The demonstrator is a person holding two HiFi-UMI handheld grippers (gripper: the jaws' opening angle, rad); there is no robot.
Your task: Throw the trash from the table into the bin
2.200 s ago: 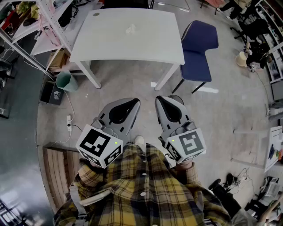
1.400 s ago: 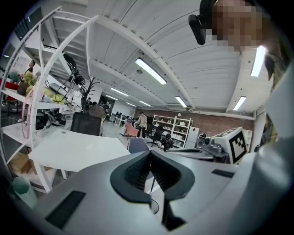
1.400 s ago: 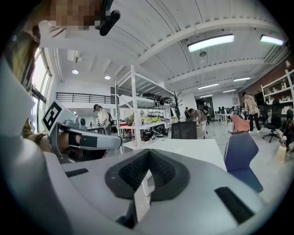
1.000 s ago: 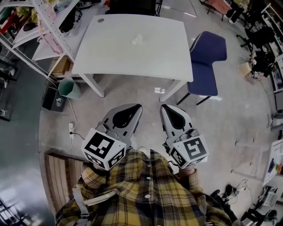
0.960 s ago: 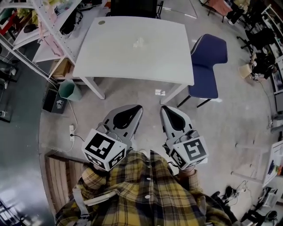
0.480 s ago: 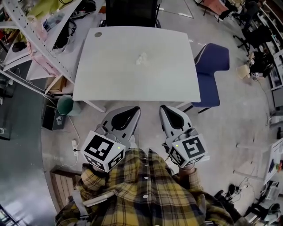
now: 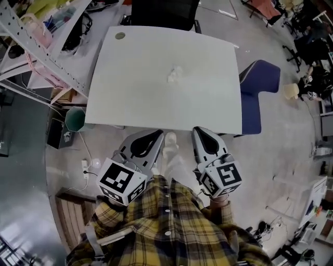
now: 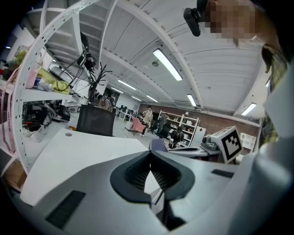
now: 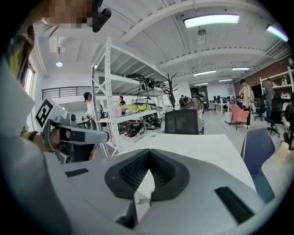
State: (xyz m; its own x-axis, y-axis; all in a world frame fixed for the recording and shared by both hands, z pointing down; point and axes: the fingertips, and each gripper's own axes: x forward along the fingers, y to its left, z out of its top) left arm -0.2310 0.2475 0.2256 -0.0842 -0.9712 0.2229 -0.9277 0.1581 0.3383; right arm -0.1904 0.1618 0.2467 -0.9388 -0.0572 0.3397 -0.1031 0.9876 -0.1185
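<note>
A small crumpled white piece of trash [image 7: 175,74] lies near the middle of the white table [image 7: 130,93]. A green bin [image 7: 75,118] stands on the floor by the table's near left corner, partly hidden under the tabletop. My left gripper [image 7: 157,134] and right gripper [image 7: 200,131] are side by side at the table's near edge, both pointing at the table. In the left gripper view the left gripper [image 8: 150,155] has its jaw tips meeting with nothing between them. The right gripper [image 9: 148,155] looks the same in the right gripper view.
A blue chair [image 7: 260,88] stands at the table's right side and a black chair [image 7: 164,13] at its far side. A white shelf rack [image 7: 36,47] with clutter runs along the left. A power strip [image 7: 85,166] lies on the floor.
Both grippers have come forward to the table's near edge, and the table now sits closer in the head view. Their jaws stayed shut.
</note>
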